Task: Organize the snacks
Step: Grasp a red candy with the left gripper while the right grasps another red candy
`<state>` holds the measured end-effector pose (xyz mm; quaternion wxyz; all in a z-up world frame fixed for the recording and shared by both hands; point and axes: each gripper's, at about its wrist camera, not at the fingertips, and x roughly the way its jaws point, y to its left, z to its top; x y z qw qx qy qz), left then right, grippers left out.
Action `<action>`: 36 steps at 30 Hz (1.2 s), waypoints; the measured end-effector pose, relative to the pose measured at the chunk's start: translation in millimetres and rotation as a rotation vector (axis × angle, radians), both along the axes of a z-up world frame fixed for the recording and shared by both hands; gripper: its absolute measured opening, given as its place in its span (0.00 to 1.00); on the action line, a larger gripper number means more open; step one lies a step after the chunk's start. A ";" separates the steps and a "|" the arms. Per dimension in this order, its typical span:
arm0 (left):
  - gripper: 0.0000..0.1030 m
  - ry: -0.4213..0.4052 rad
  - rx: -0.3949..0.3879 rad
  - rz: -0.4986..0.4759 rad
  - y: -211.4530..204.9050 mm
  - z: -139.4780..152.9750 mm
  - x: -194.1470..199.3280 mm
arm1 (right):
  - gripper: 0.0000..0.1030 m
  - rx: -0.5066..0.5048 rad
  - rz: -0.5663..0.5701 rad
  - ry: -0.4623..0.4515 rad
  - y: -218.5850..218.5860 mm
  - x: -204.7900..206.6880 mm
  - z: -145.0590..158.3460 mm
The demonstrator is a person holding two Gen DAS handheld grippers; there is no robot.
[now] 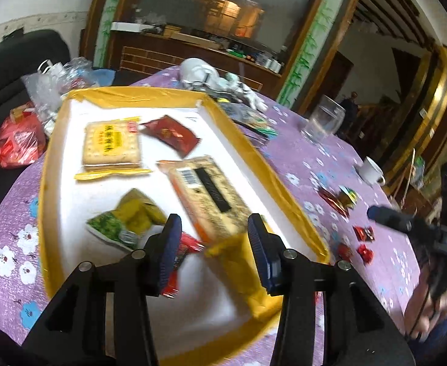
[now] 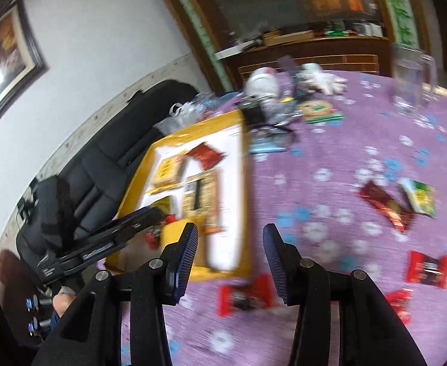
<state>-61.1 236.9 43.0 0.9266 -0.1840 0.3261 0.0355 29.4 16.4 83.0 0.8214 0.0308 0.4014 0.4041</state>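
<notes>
Both grippers, left (image 1: 214, 244) and right (image 2: 231, 254), we hold part-open and empty, over yellow-rimmed tray (image 1: 287, 192) and red snack packet (image 2: 245, 299)

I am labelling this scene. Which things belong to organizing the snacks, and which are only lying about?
Job:
yellow-rimmed box
cracker pack
green snack bag
red candies

Lying about:
glass mug
white cup
gloves

Glass mug (image 1: 324, 120), white cup (image 1: 371, 170), black sofa (image 2: 107, 152)
</notes>
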 end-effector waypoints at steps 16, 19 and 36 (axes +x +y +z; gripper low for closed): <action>0.42 0.053 0.157 -0.281 -126.7 18.1 23.1 | 0.46 0.106 -0.460 0.225 -155.8 77.8 -43.2; 0.42 0.092 0.203 -0.343 -153.1 13.9 33.7 | 0.46 0.112 -0.498 0.294 -166.2 84.3 -56.0; 0.38 0.298 0.391 -0.451 -226.9 -30.2 91.0 | 0.46 0.071 -0.542 0.382 -174.2 90.3 -74.6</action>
